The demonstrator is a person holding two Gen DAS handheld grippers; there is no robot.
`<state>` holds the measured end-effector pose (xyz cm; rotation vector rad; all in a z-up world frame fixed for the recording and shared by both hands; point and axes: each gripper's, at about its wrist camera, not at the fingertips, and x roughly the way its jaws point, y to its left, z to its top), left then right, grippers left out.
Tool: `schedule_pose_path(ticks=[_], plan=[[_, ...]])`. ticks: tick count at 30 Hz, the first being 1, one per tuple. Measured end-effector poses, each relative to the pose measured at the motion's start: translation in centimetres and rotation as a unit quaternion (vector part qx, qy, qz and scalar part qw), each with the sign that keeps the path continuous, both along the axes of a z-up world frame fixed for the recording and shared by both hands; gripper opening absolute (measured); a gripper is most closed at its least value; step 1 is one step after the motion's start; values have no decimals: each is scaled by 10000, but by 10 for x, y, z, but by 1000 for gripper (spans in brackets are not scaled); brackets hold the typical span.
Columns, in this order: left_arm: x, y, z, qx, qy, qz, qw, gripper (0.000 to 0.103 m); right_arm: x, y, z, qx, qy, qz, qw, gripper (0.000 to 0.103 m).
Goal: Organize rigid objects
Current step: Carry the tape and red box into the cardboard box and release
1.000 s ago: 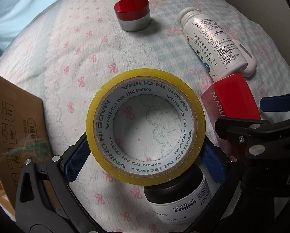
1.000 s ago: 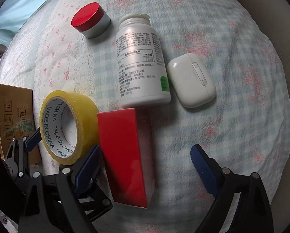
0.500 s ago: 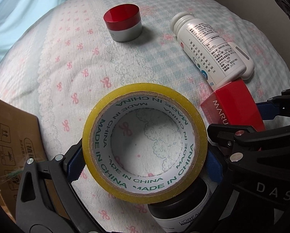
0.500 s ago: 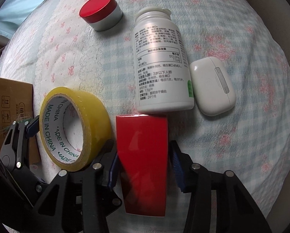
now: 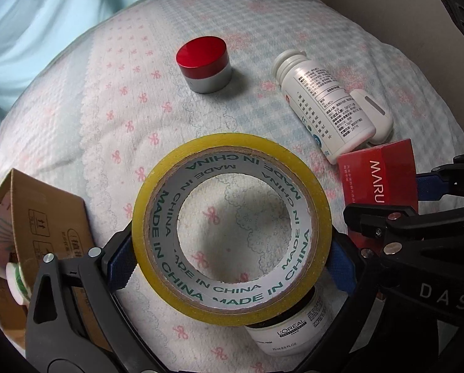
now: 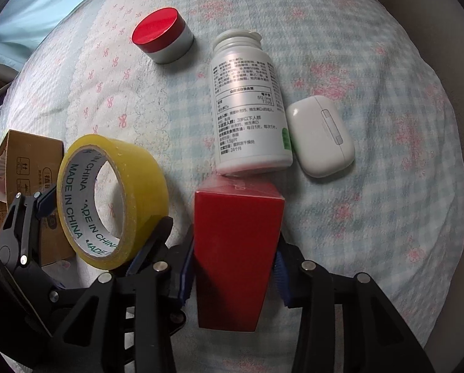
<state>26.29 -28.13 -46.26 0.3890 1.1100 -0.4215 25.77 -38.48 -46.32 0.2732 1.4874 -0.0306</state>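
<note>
A yellow tape roll (image 5: 232,147) sits between the blue pads of my left gripper (image 5: 230,264), which is shut on it and holds it a little above the quilt, over its own shadow. The same tape roll (image 6: 132,168) shows in the right wrist view, tilted in the left gripper (image 6: 98,227). My right gripper (image 6: 233,267) points straight down, its jaws closing the last bit, with both pads pressed on the sides of a red box (image 6: 238,217). That red box (image 5: 378,174) also appears at the right of the left wrist view.
On the quilt lie a red-lidded jar (image 6: 160,34), a white pill bottle (image 6: 247,108) on its side and a white earbud case (image 6: 320,136). A white L'Oreal jar (image 5: 291,329) stands under the tape. An open cardboard box (image 5: 36,217) is at the left edge.
My right gripper has closed from wide open onto the red box and raised it slightly. My left gripper has lifted the tape roll off the quilt.
</note>
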Motion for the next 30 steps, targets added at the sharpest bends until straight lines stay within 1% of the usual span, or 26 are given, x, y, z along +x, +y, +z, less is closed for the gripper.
schedule_pose_path(ticks=[5,8,14,17,21,24,27,30], plan=[[-3,4,29,-73,-218,-1,9997,99,-7,-8,26,-25,-184,-82,9998,39],[-5,11,51,-173,-316,68,9993,99,-9,-11,48,-86,-349,-117,9993,39],[-16,30,117,-427,-555,198,9973,99,-27,-13,106,-181,-784,-195,9966,39],[-24,46,153,-429,-797,226,9956,99,-33,-6,140,-241,-1017,-198,9943,39],[-33,81,200,-459,-1030,428,9927,99,-37,15,186,-229,-1350,-133,9905,39],[-36,118,233,-604,-1134,704,9892,99,-38,35,221,-286,-1598,5,9867,39],[-38,154,258,-674,-1251,909,9857,99,-38,59,253,-242,-1834,111,9827,39],[-39,194,273,-690,-1323,1020,9835,99,-37,91,277,-234,-2021,192,9789,39]])
